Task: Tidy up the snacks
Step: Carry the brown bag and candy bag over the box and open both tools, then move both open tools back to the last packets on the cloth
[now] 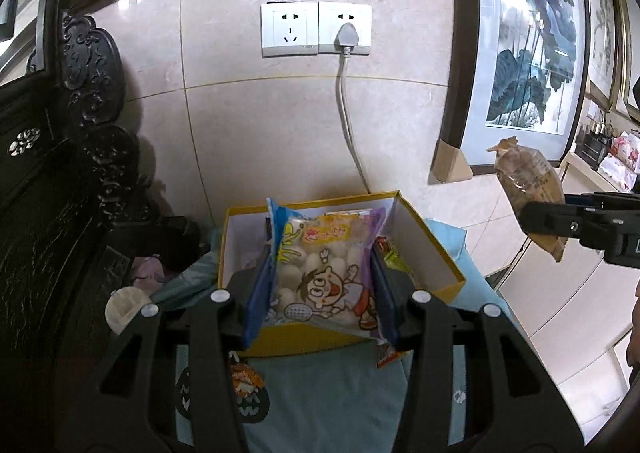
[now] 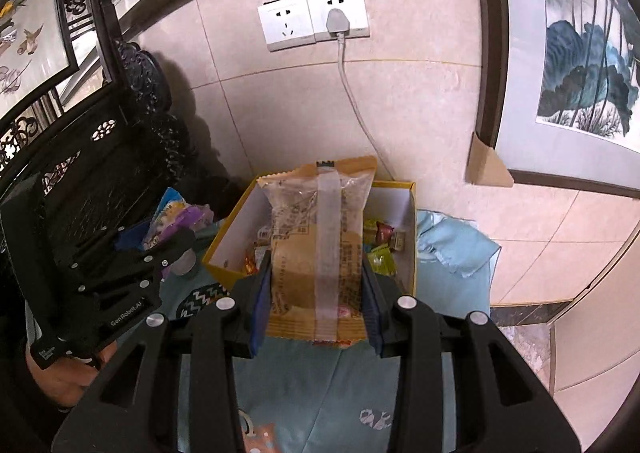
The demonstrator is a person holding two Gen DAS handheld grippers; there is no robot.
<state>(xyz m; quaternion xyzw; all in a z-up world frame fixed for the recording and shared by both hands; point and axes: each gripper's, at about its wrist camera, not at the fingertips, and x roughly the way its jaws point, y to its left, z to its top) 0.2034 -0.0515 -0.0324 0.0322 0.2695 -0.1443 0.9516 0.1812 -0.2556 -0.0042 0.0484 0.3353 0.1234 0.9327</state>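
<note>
My left gripper (image 1: 324, 273) is shut on a clear bag of white puffs with a cartoon boy (image 1: 326, 273), held over the yellow box (image 1: 436, 249). My right gripper (image 2: 316, 281) is shut on a tan cake packet (image 2: 316, 249), held upright above the same yellow box (image 2: 412, 237). Small wrapped candies (image 2: 380, 245) lie inside the box. The right gripper with its tan packet (image 1: 528, 189) shows at the right of the left wrist view. The left gripper with its bag (image 2: 176, 221) shows at the left of the right wrist view.
The box stands on a light blue cloth (image 2: 340, 385) over a small table against a tiled wall. A plugged socket and grey cable (image 1: 348, 125) are behind it. A dark carved cabinet (image 1: 60, 193) is at left, framed paintings (image 1: 532, 33) at right. Loose wrappers (image 1: 244, 377) lie on the cloth.
</note>
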